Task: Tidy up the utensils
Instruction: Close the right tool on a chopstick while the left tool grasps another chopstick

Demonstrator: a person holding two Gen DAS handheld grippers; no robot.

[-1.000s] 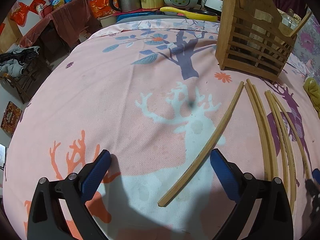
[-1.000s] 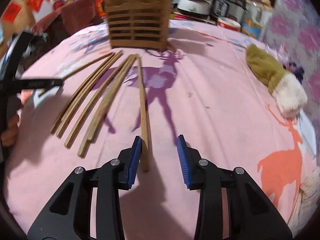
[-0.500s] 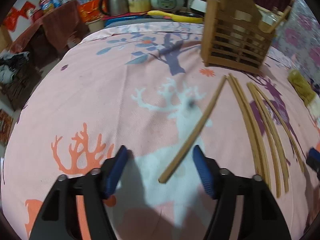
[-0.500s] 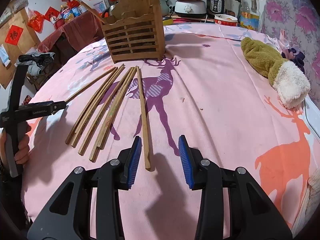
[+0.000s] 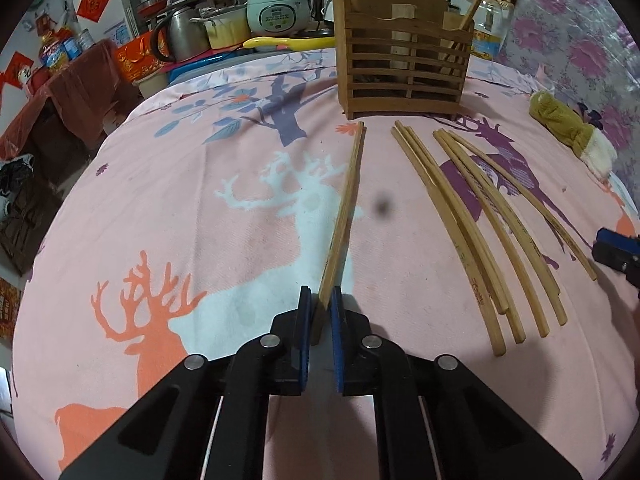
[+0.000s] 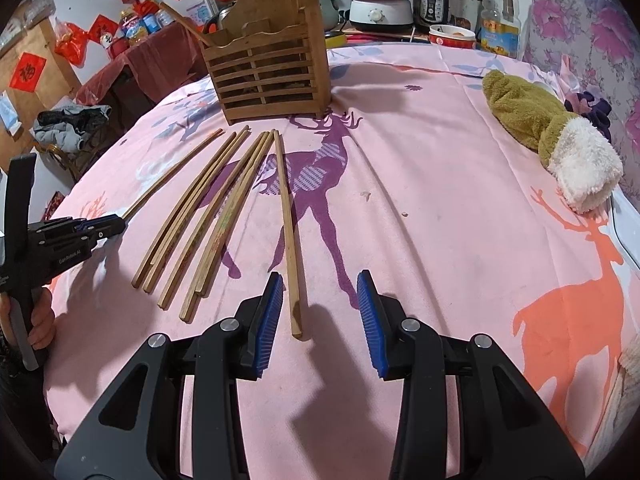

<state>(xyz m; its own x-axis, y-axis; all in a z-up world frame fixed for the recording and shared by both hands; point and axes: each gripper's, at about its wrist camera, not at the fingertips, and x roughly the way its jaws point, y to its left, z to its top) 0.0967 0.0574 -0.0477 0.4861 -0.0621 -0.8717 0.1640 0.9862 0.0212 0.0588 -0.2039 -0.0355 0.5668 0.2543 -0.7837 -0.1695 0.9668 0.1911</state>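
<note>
Left wrist view: we are clamping our left gripper (image 5: 320, 304) on a chopstick (image 5: 344, 208) at lower centre; right gripper (image 6: 320, 304) fingers are standing apart. Readable: "GenRobot.AI".

- Right gripper (image 6: 318, 312): jaws apart, blue pads either side of the near end of a single chopstick (image 6: 289, 232), no contact visible.
- That chopstick lies flat on the pink deer-print tablecloth (image 6: 440, 200), far end pointing at the slatted wooden utensil holder (image 6: 266, 76).
- Remaining chopsticks (image 6: 208, 216) fan out just left of it, some touching.
- Left gripper (image 6: 116, 225) at frame left, jaws closed on the near end of the leftmost chopstick (image 6: 176, 170); hand (image 6: 38, 316) on its handle.
- Olive-and-white plush cloth (image 6: 552, 136) at far right, well apart from the chopsticks.
</note>
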